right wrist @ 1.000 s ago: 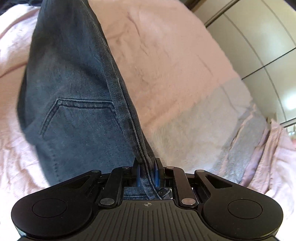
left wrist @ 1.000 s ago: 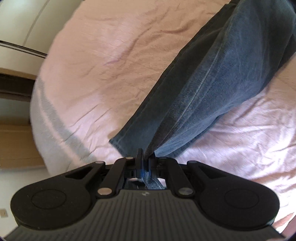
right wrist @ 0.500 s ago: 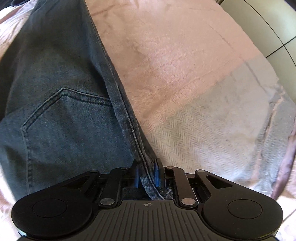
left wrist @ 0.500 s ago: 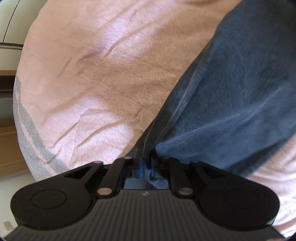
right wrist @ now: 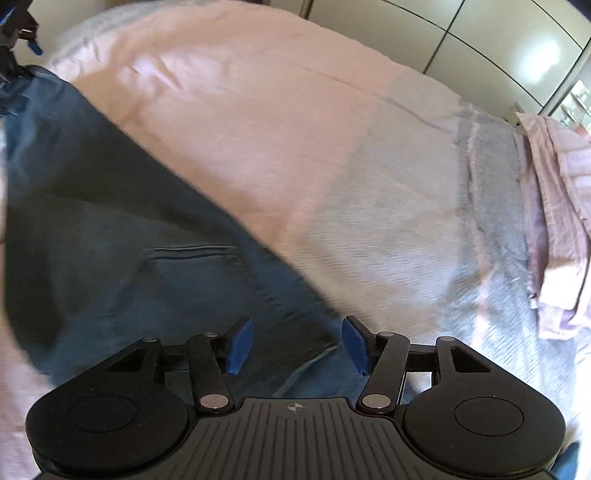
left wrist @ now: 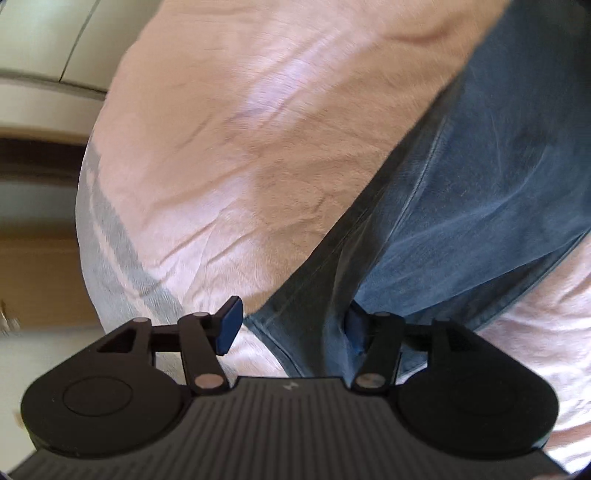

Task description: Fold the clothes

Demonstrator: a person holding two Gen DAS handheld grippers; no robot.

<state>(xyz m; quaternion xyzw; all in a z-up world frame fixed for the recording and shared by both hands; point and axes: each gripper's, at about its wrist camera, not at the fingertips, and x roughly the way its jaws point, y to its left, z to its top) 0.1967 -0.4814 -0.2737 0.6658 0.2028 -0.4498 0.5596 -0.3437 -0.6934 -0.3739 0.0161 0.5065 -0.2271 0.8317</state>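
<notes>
Blue jeans [left wrist: 461,206] lie on the pink bedcover [left wrist: 258,129]. In the left wrist view a leg end runs down between the pads of my left gripper [left wrist: 293,328]. Its jaws are opening; the left pad stands clear of the denim, and a fold half hides the right pad. In the right wrist view the jeans [right wrist: 110,221] show a back pocket [right wrist: 184,258], and the waist end lies under my right gripper [right wrist: 298,343]. Its jaws are opening too, with both blue pads apart from the cloth. The left gripper [right wrist: 14,37] shows at the far top left corner.
The bedcover [right wrist: 277,110] turns grey-white with stripes toward its edge [right wrist: 424,240]. Folded pink cloth [right wrist: 557,206] lies at the right edge of the bed. Pale wardrobe doors [right wrist: 480,33] stand behind. A wooden floor [left wrist: 40,277] shows beyond the bed's left edge.
Both grippers held the jeans in shut jaws a second ago; both have now spread and let the denim go. Both hands have sunk toward the bed, and the right one has rolled.
</notes>
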